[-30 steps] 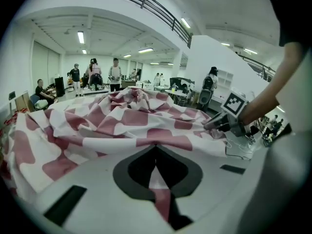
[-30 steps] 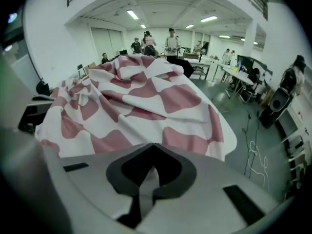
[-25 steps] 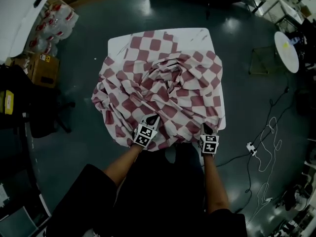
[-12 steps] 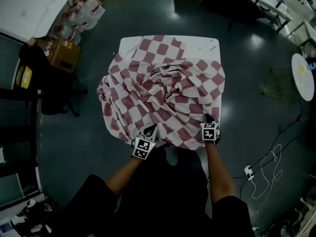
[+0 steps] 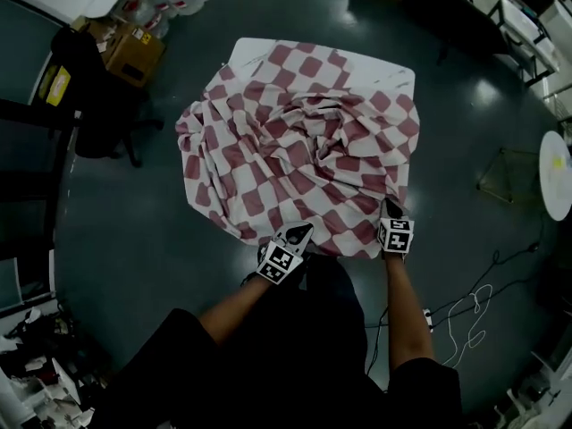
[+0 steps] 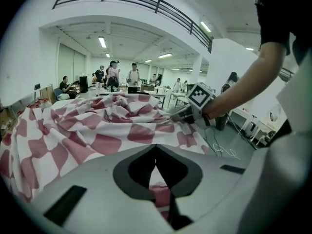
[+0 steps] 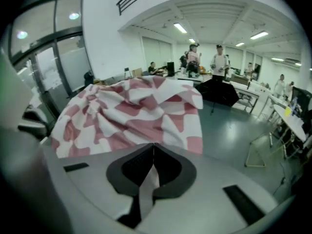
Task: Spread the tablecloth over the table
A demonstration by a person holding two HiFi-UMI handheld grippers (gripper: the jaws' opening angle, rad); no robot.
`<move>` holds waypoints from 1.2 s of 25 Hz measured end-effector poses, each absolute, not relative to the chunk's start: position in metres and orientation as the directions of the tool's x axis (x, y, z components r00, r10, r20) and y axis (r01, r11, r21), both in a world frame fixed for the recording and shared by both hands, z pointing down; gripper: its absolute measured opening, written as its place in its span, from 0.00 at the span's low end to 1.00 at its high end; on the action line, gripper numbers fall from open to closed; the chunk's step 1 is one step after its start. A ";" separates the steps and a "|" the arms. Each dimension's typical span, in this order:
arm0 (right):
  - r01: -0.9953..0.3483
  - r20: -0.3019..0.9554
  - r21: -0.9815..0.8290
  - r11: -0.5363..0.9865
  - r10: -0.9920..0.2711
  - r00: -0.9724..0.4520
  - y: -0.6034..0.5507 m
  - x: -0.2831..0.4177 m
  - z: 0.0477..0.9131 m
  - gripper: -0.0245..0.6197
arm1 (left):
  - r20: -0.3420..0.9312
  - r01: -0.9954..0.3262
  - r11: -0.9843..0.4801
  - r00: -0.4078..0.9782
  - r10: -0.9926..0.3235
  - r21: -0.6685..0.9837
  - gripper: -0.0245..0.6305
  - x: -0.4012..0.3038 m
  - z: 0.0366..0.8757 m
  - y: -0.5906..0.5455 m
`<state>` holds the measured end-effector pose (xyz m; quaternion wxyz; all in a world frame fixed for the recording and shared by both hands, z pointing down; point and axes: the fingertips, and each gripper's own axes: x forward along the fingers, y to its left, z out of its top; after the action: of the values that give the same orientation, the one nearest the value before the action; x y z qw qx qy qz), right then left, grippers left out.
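The tablecloth (image 5: 304, 150) lies bunched on the surface (image 5: 396, 72) toward twelve o'clock from both tools, its near hem running nine to three between the left tool (image 5: 302, 231) and the right tool (image 5: 390, 207), each pinched shut on that hem and about equally near the heap.

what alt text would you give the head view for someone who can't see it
From above, a red-and-white checked tablecloth lies bunched on a white table, whose far edge shows bare. A person's left gripper and right gripper are each shut on the cloth's near edge.
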<state>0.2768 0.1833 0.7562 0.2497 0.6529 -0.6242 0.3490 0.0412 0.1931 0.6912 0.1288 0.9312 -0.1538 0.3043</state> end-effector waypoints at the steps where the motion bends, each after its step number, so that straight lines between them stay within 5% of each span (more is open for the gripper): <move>1: -0.990 0.772 -0.127 -0.061 -0.633 -0.060 0.191 0.262 0.760 0.06 | 0.599 -0.355 -0.921 0.777 -0.196 0.159 0.05 0.047 0.692 0.192; 4: -0.991 0.795 -0.121 -0.055 -0.603 -0.064 0.215 0.238 0.776 0.06 | 0.605 -0.332 -0.924 0.781 -0.156 0.190 0.05 0.057 0.704 0.188; 13: -0.897 0.813 -0.239 -0.373 -0.581 0.026 0.291 0.154 0.776 0.06 | 0.654 -0.300 -0.932 0.750 -0.097 0.205 0.05 0.027 0.727 0.196; 19: -0.892 0.817 -0.341 -0.297 -0.563 -0.125 0.302 0.083 0.777 0.06 | 0.627 -0.292 -0.928 0.774 -0.087 0.232 0.05 0.041 0.730 0.205; 24: -0.955 0.712 -0.267 -0.132 -0.695 -0.103 0.248 0.146 0.714 0.06 | 0.565 -0.309 -0.910 0.818 -0.107 0.276 0.05 0.081 0.709 0.205; 30: -0.987 0.788 -0.156 -0.026 -0.606 -0.108 0.205 0.236 0.743 0.06 | 0.579 -0.318 -0.907 0.808 -0.107 0.277 0.05 0.137 0.703 0.218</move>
<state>0.2362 0.2046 0.7428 0.2598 0.6152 -0.6478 0.3668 0.1370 0.2177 0.7026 0.1834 0.9330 -0.1138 0.2878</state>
